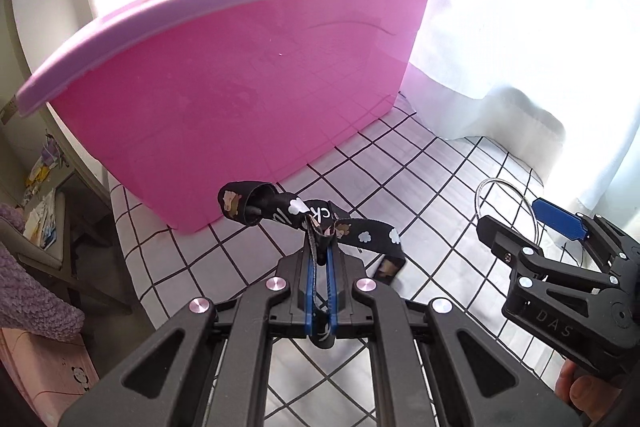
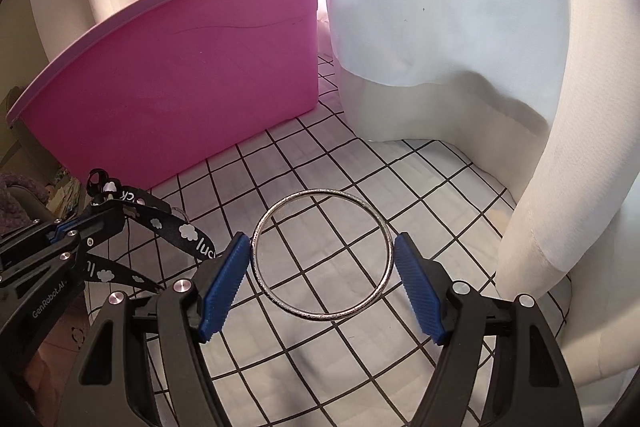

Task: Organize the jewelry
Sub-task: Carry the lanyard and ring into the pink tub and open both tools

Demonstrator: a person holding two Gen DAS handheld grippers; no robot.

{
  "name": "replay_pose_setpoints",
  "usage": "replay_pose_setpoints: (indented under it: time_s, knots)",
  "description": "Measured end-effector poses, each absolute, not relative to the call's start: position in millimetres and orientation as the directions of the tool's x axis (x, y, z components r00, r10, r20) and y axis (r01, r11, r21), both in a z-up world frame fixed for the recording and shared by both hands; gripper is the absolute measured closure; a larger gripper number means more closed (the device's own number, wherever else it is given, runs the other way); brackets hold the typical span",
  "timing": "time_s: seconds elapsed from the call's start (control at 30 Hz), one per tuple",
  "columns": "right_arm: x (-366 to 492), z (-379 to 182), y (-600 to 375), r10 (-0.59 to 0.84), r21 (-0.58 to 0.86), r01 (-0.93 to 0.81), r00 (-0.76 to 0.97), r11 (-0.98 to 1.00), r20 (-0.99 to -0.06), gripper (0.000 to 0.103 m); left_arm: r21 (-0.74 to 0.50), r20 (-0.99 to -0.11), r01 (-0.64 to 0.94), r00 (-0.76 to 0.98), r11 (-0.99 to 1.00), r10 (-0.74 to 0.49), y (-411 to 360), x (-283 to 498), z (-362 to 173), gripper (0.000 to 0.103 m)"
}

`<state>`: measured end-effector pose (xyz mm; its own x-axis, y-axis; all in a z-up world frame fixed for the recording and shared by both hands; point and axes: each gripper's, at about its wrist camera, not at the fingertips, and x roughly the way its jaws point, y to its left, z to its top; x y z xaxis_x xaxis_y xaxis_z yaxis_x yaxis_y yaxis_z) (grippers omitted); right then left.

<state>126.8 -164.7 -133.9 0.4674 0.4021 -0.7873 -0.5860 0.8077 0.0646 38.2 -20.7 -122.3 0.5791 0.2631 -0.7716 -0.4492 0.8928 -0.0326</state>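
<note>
My left gripper (image 1: 319, 253) is shut on a black printed strap (image 1: 304, 217) with white clouds and bears, held above the checked cloth in front of the pink bin (image 1: 240, 79). The strap's ends hang to both sides. It also shows in the right wrist view (image 2: 176, 231), held by the left gripper (image 2: 94, 215). A silver bangle (image 2: 322, 253) lies flat on the cloth between the open blue pads (image 2: 224, 279) of my right gripper (image 2: 322, 247). In the left wrist view the bangle (image 1: 506, 203) sits at the right gripper (image 1: 532, 223).
The pink bin (image 2: 180, 87) stands at the back left on the white checked cloth (image 2: 340, 163). White curtain (image 2: 460, 27) hangs at the back and right. A chair and clutter (image 1: 40, 211) lie beyond the cloth's left edge.
</note>
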Motion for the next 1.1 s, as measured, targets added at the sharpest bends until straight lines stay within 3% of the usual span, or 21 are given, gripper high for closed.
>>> replay_pose_setpoints:
  time_s: [0.5,0.8,1.1]
  knots:
    - [93,-15,-153,0.479,0.052,-0.621,0.545,0.782,-0.688,0.032,-0.081,-0.7,-0.377,0.681,0.923,0.217,-26,2,-11,0.097]
    - [102,47,-109,0.492,0.043,-0.599,0.613,0.8,-0.618,0.032,-0.053,-0.619,-0.34,0.749,0.939,0.236,23,12,58,0.097]
    - [124,76,-26,0.522,0.03,-0.625,0.623,0.78,-0.583,0.032,-0.052,-0.599,-0.352,0.76,0.935,0.253,99,44,84,0.097]
